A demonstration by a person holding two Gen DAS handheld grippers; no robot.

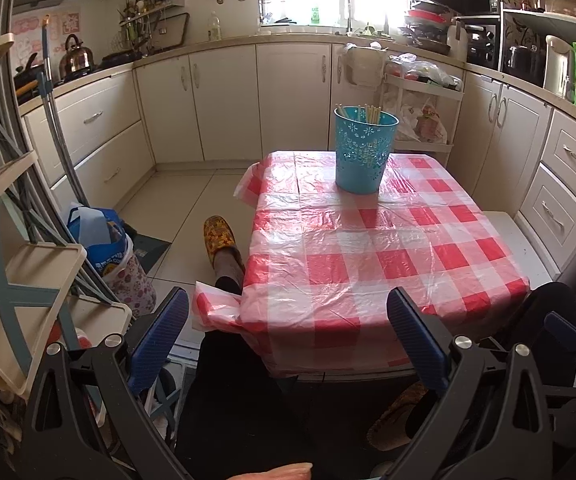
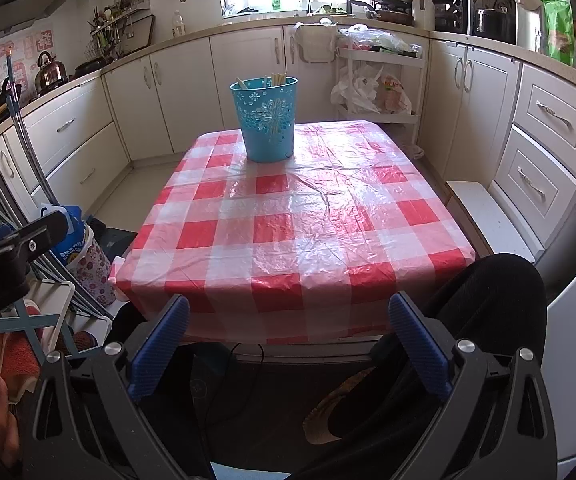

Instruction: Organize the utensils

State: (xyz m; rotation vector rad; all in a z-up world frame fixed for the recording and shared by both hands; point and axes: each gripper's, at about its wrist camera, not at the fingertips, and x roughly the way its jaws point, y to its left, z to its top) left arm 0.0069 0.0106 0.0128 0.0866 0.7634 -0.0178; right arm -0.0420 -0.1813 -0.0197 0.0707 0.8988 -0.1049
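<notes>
Step in hand: the sorting looked finished or nearly so; no loose utensil lay anywhere on the checked cloth [image 2: 300, 236], and every stick in view stood inside the blue bucket [image 2: 266, 118]; this is a judgement from how things lay, not a certainty.
Next move: probably nothing more than a check of the bucket; if another piece were to be added, it would have to be found off the table first, since none showed near the bucket.
Left gripper [image 1: 288, 336]: spread wide, nothing between its blue pads [image 1: 160, 336]; held low, well short of the bucket, off the table's near edge.
Right gripper [image 2: 288, 340]: also spread wide and empty; likewise well short of the bucket, at the near edge of the cloth.
Bucket: pale blue plastic, tapered toward the base, walls pierced with a flower pattern; upright, toward the far end of the table, resting on the cloth.
Chopsticks [image 1: 373, 114]: pale, wood-coloured, several bunched together; tips just above the bucket's rim; a further one or two [image 1: 342, 111] leaned at the rim's other side; their count could not be told.
Surroundings: a slippered foot [image 1: 218, 240] on the floor, to the near left of the bucket, beside the table.
</notes>
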